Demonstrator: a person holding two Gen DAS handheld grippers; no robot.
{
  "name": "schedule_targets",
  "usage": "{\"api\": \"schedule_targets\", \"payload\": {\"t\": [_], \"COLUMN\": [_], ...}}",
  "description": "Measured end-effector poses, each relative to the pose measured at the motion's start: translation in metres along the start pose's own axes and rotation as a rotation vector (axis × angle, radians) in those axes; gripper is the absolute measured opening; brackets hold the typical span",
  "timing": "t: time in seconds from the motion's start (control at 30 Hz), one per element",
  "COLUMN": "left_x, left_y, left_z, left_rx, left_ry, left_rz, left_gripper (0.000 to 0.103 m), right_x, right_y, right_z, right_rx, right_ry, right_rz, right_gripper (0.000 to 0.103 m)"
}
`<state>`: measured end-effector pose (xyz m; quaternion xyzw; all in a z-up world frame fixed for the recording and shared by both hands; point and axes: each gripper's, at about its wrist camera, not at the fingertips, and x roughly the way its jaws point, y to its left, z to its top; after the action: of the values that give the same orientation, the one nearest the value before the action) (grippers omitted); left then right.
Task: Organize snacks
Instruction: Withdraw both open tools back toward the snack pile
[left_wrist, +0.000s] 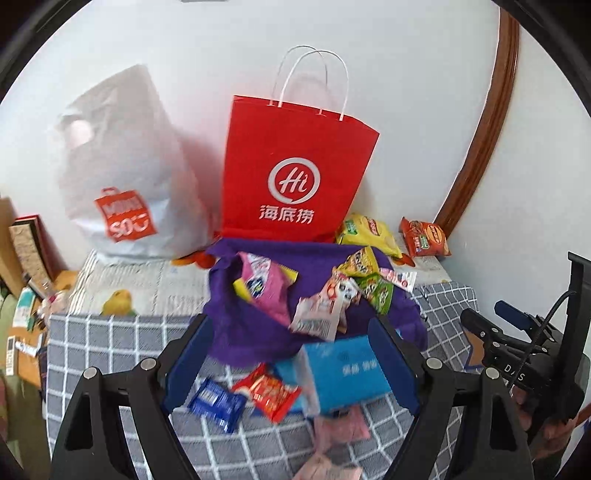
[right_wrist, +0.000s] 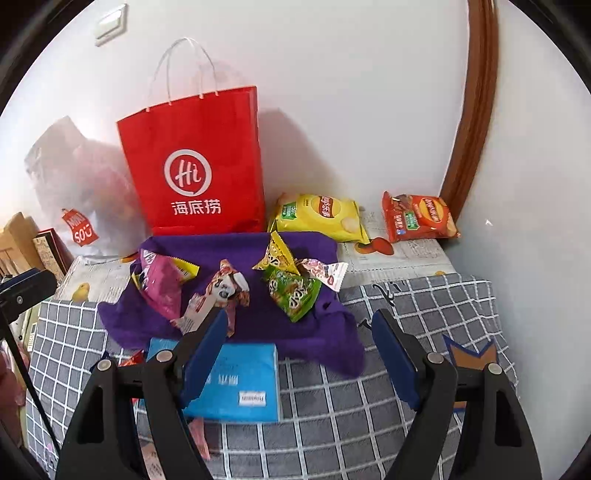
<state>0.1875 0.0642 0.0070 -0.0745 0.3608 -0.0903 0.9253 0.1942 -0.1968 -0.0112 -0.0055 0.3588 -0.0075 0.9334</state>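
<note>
Left tool (left_wrist: 291, 365): fingers apart, nothing between them, over the blue box (left_wrist: 347, 373).
Right tool (right_wrist: 299, 354): fingers apart, empty, above the checked surface (right_wrist: 369, 424).
Snacks: most lie loose on the purple cloth (right_wrist: 258, 325) in front of the red bag (right_wrist: 195, 162).
Step, likely: choose one packet; approach a packet on its own, closing across its flat middle, not its corner.
Count: two chip bags, yellow (right_wrist: 321, 214) and orange (right_wrist: 417, 218); one red bag; one white bag (left_wrist: 129, 177); about six packets on the cloth.

A grey checked blanket (right_wrist: 369, 406) covers the surface; on it lie a purple cloth (right_wrist: 258, 325) and a blue packet (right_wrist: 243, 384).
</note>
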Motion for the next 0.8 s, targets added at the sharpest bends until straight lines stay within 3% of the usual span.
{"api": "schedule_targets", "payload": {"t": [0.23, 0.5, 0.67, 0.8], "left_x": [-0.024, -0.033, -0.029, -0.026], "left_y": [0.007, 0.029, 0.040, 0.049], "left_z": [-0.034, -0.064, -0.076, -0.083], "left_rx": [-0.009, -0.054, -0.077, -0.090], "left_ry": [0.012, 0.042, 0.069, 0.085], "left_rz": [0.025, 0.082, 0.100, 0.115], "left_gripper": [0.084, 0.084, 0.084, 0.084], "right_x": [-0.017, -0.008, 0.004, 0.017], "right_y": [0.006, 0.025, 0.041, 0.050], "right_z": [-0.032, -0.076, -0.103, -0.114], "right_rx": [0.032, 0.013, -0.024, -0.023], "right_ry": [0.039, 0.109, 0.156, 0.194], "right_rz": [0.110, 0.145, 0.192, 0.231], "right_gripper": [0.079, 0.079, 0.069, 0.066]}}
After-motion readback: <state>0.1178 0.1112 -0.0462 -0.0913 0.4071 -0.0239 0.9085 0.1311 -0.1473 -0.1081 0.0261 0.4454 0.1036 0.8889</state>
